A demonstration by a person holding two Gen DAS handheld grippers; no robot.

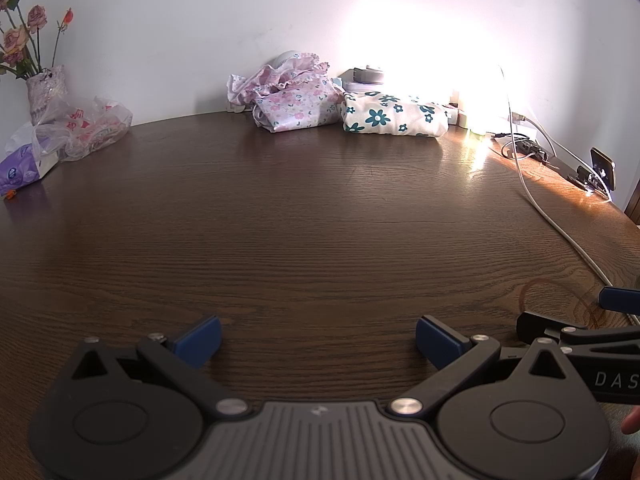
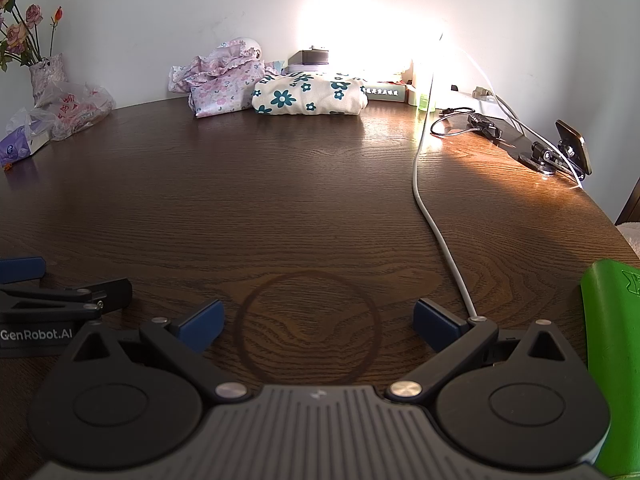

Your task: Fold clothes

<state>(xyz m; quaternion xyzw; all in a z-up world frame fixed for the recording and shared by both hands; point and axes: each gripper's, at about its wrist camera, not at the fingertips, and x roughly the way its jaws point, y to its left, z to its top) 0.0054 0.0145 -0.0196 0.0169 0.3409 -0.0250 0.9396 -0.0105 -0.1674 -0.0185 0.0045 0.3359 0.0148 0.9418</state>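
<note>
At the far edge: pink floral garment [image 1: 286,96] crumpled, 12 o'clock on the surface [image 1: 304,216].
Left gripper [image 1: 318,338]: fingers wide apart, empty, well short.
Right gripper [image 2: 316,322]: likewise; garment at 11 o'clock.
Nearer: left, seemingly.

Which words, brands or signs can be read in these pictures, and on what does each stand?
"GenRobot.AI": side of the left gripper.
"DAS", cut off by the frame edge: side of the right gripper.
Red print on the plastic bag: unreadable.
Tissue pack label: blurred.
</note>
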